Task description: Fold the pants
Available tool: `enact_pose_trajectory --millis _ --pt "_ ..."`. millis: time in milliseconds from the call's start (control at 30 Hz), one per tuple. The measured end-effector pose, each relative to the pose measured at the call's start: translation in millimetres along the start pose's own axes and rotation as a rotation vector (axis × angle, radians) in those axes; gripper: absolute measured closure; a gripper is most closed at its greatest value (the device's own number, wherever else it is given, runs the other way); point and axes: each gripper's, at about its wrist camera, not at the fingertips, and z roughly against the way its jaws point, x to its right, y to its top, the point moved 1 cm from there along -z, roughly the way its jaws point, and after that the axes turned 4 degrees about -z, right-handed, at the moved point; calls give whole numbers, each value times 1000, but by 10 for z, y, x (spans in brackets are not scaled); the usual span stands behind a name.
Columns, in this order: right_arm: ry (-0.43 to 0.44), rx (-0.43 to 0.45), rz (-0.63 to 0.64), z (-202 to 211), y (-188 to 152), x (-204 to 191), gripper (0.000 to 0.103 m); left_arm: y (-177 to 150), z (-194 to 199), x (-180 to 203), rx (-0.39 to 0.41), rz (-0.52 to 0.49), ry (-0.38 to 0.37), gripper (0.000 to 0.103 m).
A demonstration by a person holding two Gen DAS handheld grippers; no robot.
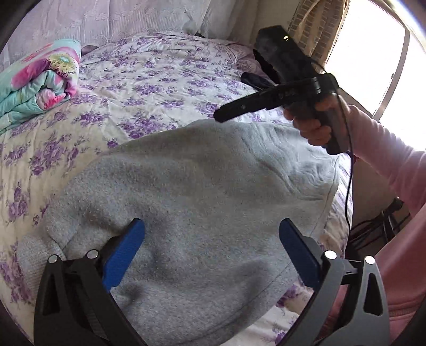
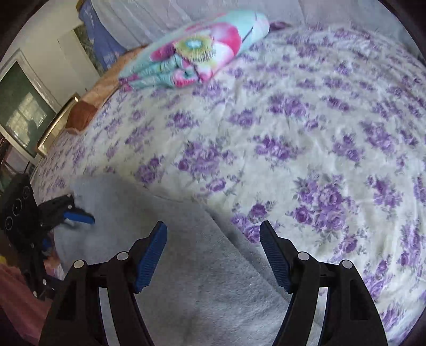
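Note:
Grey fleece pants (image 1: 191, 191) lie folded in a flat bundle on the floral bedspread (image 1: 149, 79) near the bed's front edge. My left gripper (image 1: 211, 226) is open, its blue pads spread just above the pants' near end. My right gripper (image 2: 213, 229) is open and empty, hovering above the pants (image 2: 186, 266) at their far edge. In the left wrist view the right gripper (image 1: 221, 115) is held in a hand above the pants' far right corner. In the right wrist view the left gripper (image 2: 80, 217) sits at the pants' left end.
A folded teal and pink floral quilt (image 1: 40, 79) lies at the bed's far left, also in the right wrist view (image 2: 197, 50). Pillows (image 1: 111, 18) line the headboard. A bright window (image 1: 372, 66) is at right. A cable (image 1: 348, 186) hangs by the bed edge.

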Motion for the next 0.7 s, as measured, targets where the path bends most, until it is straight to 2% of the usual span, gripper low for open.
enact_pose_trajectory --millis 133,200,333,433,600,700 --pt "145 -183 31 -150 -57 -56 30 42 -4 13 9 10 -19 4" --pt "185 -236 69 -118 -100 -144 29 63 -40 19 9 1 -12 4" --pt "330 -322 149 -32 -159 -277 27 65 -66 30 8 -16 -2 4" --pt "344 -363 148 -122 -177 -237 26 66 -64 23 10 -20 -5 4" --pt "280 -404 132 -317 -74 -80 26 61 -73 20 10 -32 4 4" --pt "328 -484 147 -390 -111 -59 23 57 -83 26 10 -39 11 4"
